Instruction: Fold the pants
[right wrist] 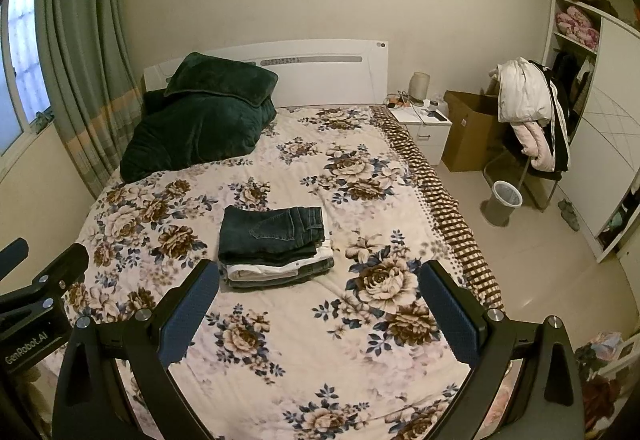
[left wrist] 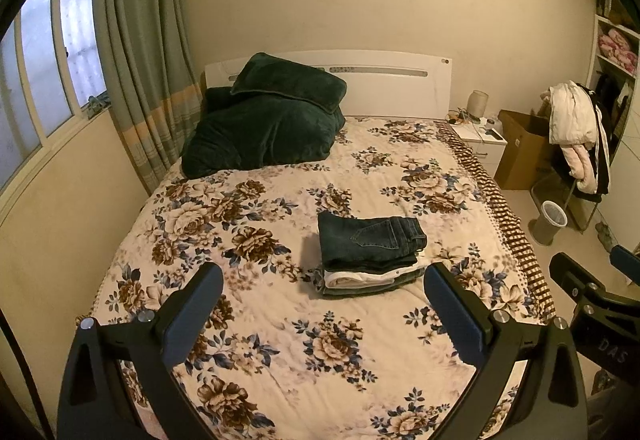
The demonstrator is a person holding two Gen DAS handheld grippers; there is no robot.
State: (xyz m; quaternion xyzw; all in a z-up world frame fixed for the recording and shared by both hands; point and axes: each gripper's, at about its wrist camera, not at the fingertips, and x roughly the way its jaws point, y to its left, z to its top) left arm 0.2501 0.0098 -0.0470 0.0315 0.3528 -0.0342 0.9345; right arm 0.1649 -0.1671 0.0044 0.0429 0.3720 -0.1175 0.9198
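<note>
Folded pants [left wrist: 370,236] stacked mid-bed, dark denim on top, pale pairs beneath. Straight ahead of the left tongs [left wrist: 323,294], ahead and off to the left of the right tongs [right wrist: 319,290]; nearer the left by the look of it. Long axis crosswise to both pairs of tongs. Both spread wide, pinching nothing, hanging above the near part of the bed [left wrist: 280,360]. Floral bedspread, soft and rumpled. Beyond: dark green quilt [left wrist: 264,123] heaped at the white headboard [left wrist: 392,87], curtained window [left wrist: 52,51] on the left, nightstand [right wrist: 426,127], cardboard box [right wrist: 468,127] and bin [right wrist: 504,201] on the right.
</note>
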